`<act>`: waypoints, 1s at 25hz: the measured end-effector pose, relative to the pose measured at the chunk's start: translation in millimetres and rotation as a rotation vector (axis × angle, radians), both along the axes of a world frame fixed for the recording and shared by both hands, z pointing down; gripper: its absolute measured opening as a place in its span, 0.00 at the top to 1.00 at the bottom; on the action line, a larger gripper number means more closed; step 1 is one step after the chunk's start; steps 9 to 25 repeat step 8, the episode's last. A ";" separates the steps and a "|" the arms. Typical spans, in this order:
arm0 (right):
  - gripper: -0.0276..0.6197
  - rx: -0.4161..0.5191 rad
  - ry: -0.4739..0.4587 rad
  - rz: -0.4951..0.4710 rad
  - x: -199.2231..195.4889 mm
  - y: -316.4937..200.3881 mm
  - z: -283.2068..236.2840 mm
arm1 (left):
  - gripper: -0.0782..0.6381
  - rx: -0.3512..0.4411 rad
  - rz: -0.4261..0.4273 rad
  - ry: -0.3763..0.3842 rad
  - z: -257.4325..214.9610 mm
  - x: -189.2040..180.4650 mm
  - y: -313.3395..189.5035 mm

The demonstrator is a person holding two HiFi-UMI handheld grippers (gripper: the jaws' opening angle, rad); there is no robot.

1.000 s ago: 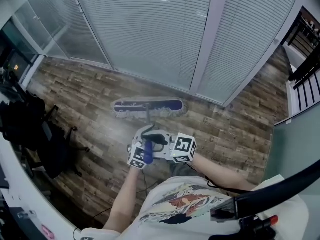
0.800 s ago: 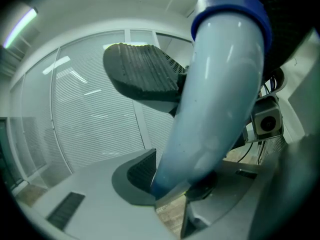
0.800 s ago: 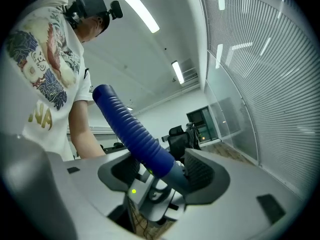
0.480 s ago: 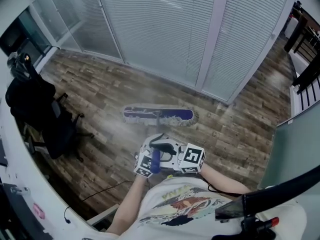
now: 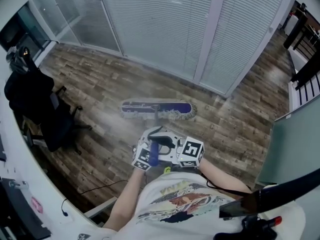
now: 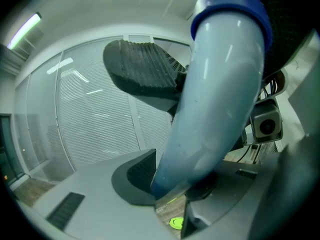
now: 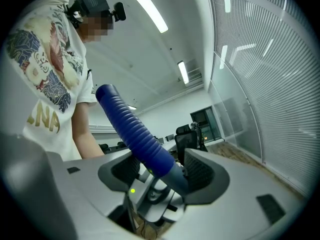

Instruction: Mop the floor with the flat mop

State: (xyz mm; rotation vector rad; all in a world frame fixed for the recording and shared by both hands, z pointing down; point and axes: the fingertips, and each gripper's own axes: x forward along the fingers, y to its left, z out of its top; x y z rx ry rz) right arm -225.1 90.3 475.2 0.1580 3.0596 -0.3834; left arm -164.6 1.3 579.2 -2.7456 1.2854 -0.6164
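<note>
The flat mop's head (image 5: pixel 157 108) lies on the floor (image 5: pixel 100 84) at the centre of the frame, its length running left to right. It is a little below the glass wall (image 5: pixel 165 24) that spans the top of the frame. The mop handle (image 5: pixel 156 120) runs from the head down the frame to two tools side by side just below centre. The left tool (image 5: pixel 147 153) is at left and the right tool (image 5: pixel 176 150) at right, each clamped round the handle. A chair (image 5: pixel 50 121) stands at mid-left, beside the counter (image 5: pixel 20 184) along the lower left edge.
</note>
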 end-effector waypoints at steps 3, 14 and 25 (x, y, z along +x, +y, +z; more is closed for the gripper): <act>0.54 -0.004 -0.001 0.001 0.2 -5.8 -1.7 | 0.79 0.000 0.006 -0.003 -2.0 0.5 -5.3; 0.54 0.009 0.001 -0.011 0.0 -27.5 -9.5 | 0.79 0.006 0.015 -0.004 -10.6 1.9 -27.5; 0.54 0.009 0.001 -0.011 0.0 -27.5 -9.5 | 0.79 0.006 0.015 -0.004 -10.6 1.9 -27.5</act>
